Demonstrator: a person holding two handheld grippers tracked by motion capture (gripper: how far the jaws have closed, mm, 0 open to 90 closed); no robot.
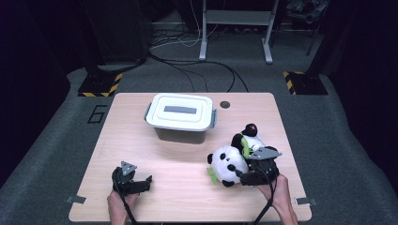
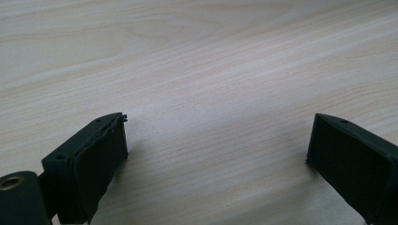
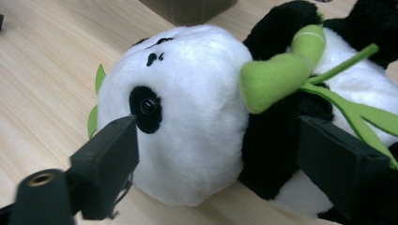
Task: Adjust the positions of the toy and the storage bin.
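The toy panda (image 1: 232, 159) lay on the table (image 1: 155, 159), near and to the right front of the lidded box (image 1: 180, 117); the right gripper (image 3: 216, 154) stood with its jaws wide about the head and shoulder, the pads apparently not yet pressing. A sound grip probably called for deep, even closure on the plush; the left gripper (image 2: 216, 154), left of the panda, was open and empty.
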